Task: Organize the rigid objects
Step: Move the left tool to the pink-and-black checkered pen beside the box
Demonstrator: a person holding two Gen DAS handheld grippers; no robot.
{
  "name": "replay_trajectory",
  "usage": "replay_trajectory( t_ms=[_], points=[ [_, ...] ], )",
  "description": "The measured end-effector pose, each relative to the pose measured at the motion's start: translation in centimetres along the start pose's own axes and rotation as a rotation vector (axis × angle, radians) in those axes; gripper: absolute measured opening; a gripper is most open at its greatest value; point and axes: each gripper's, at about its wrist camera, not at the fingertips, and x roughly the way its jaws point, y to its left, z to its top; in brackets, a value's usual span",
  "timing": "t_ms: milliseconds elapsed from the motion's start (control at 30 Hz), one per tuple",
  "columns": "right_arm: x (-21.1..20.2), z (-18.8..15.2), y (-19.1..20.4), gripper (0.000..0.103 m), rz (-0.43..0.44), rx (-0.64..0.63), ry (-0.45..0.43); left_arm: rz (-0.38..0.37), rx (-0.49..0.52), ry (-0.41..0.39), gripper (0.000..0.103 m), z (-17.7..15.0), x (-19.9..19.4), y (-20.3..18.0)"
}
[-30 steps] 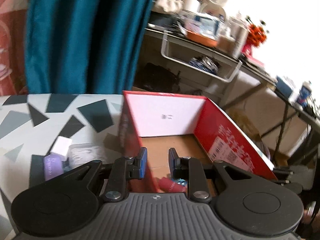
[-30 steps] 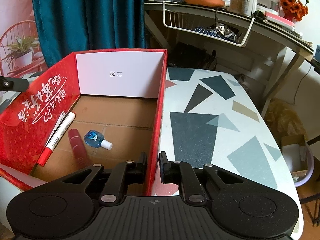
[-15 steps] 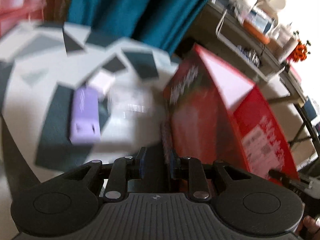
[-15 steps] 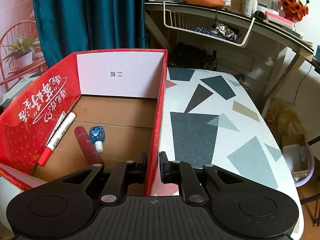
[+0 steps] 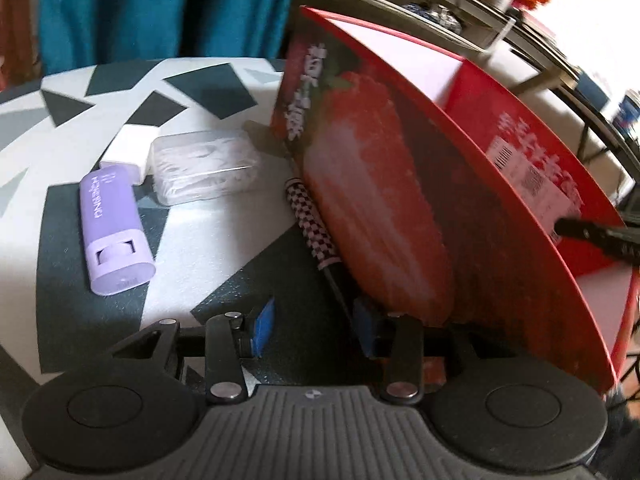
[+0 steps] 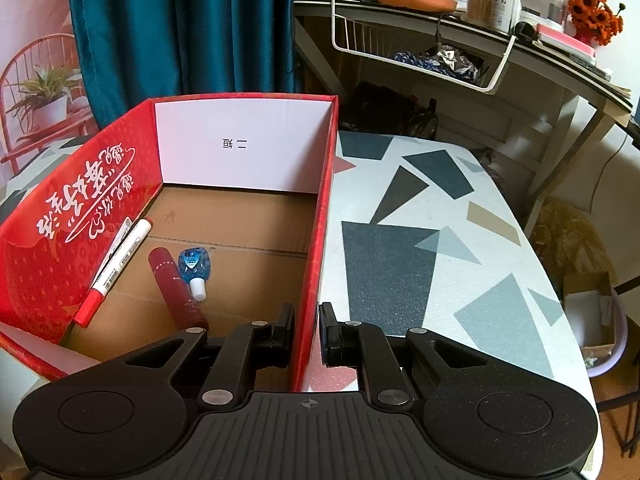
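A red cardboard box (image 6: 324, 208) stands on the patterned table. Inside lie a red-capped white marker (image 6: 116, 264), a dark red tube (image 6: 176, 284) and a small blue bottle (image 6: 195, 266). My right gripper (image 6: 307, 336) is shut on the box's right wall. In the left wrist view the box (image 5: 372, 184) is to the right. My left gripper (image 5: 316, 326) is open, low over the table beside the box's outer wall. A checkered pen (image 5: 316, 228) lies between its fingers against the box. A purple case (image 5: 114, 226), a clear plastic case (image 5: 206, 166) and a white block (image 5: 130, 146) lie left.
A teal curtain (image 6: 180, 28) hangs behind the table. A cluttered desk with a wire basket (image 6: 424, 60) stands at the back right. The table's right edge (image 6: 560, 292) drops to the floor, where a purple bin (image 6: 600, 320) stands.
My left gripper has left the box interior, swung down to the table outside the box and opened around the checkered pen. The tube and bottle have shifted inside the box. My right gripper has held still.
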Motion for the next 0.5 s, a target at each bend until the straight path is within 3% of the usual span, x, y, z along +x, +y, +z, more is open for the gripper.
replay_trajectory(
  t_ms=[200, 500],
  points=[
    [0.13, 0.20, -0.01, 0.012, -0.006, -0.005, 0.004, 0.029, 0.130, -0.005, 0.044, -0.11, -0.12, -0.85],
    [0.17, 0.18, -0.02, 0.011, -0.006, -0.008, 0.006, -0.050, 0.112, 0.020, 0.043, -0.39, -0.16, -0.44]
  ],
)
